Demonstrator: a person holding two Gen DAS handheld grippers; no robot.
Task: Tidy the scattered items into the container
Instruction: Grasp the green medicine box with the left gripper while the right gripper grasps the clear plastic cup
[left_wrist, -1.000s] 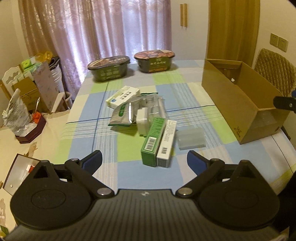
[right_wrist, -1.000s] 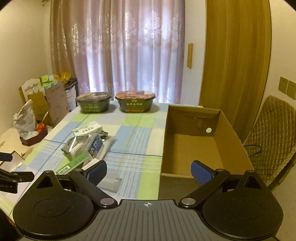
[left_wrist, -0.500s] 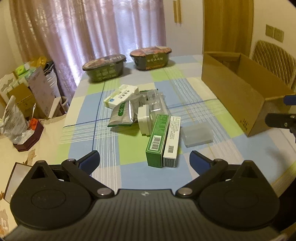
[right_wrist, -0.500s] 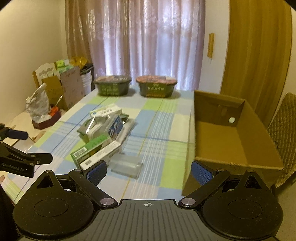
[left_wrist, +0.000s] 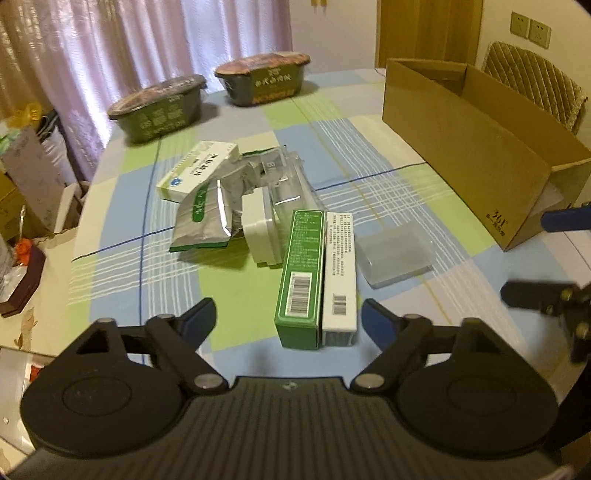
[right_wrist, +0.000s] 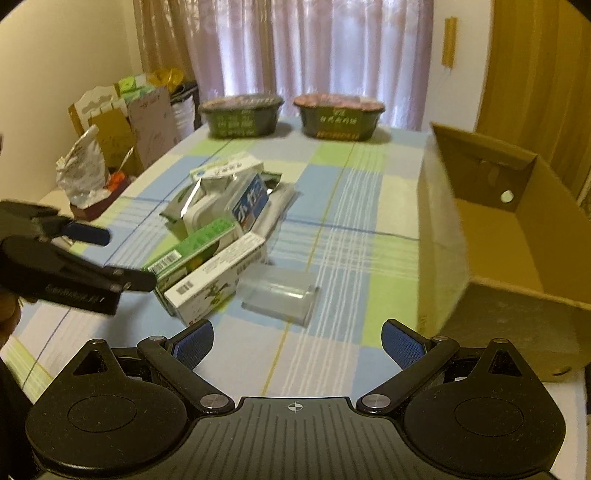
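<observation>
Left wrist view: the left gripper (left_wrist: 288, 315) hangs with jaws wide apart and empty, just above the near ends of a green box (left_wrist: 301, 273) and a white box (left_wrist: 340, 271) lying side by side on the table (left_wrist: 369, 155). A clear case (left_wrist: 395, 253) sits just right of them, the carton (left_wrist: 465, 136) well beyond.

Right wrist view: the right gripper (right_wrist: 297, 341) is also spread and empty, near the clear case (right_wrist: 280, 295); the carton (right_wrist: 517, 229), slightly blurred, seems empty, with the pile (right_wrist: 221, 206) left of it
</observation>
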